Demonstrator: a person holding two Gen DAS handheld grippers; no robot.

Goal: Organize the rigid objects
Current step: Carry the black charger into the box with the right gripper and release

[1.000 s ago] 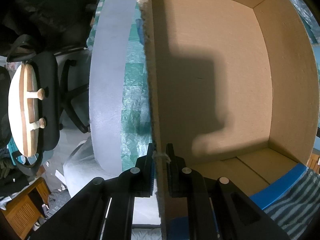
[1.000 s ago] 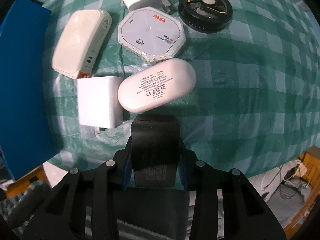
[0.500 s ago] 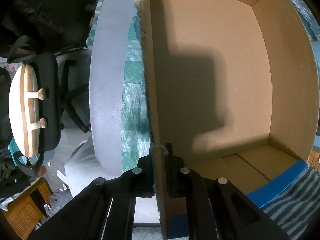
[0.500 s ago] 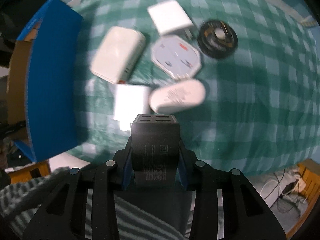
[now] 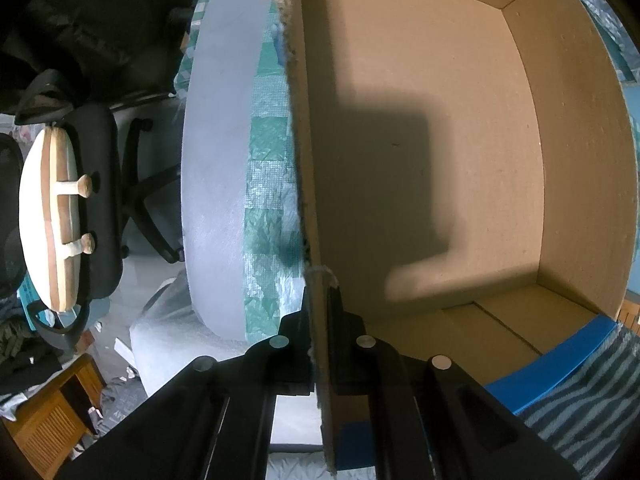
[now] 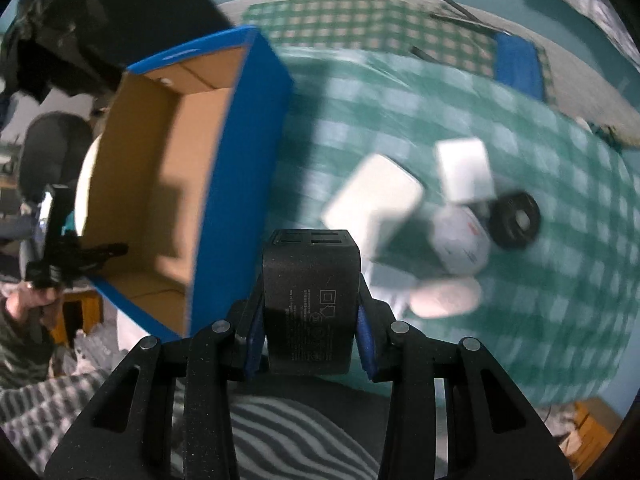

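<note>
Right gripper [image 6: 311, 312] is clamping the stiff, light-looking black charger [image 6: 310, 300] by its flat sides; left gripper [image 5: 319, 312] is pinching the box [image 5: 308, 200] wall.

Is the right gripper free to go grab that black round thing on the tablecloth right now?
Probably not: the right gripper is already shut on a black charger. The black round thing lies uncovered on the cloth, so the path looks clear once the charger is dropped.

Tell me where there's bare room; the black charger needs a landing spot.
The box floor is bare between all four walls, shadow only. The checked cloth is bare right of the black disc. Crowded: the white chargers clustered mid-cloth. The left gripper clamps the box's outer wall.
</note>
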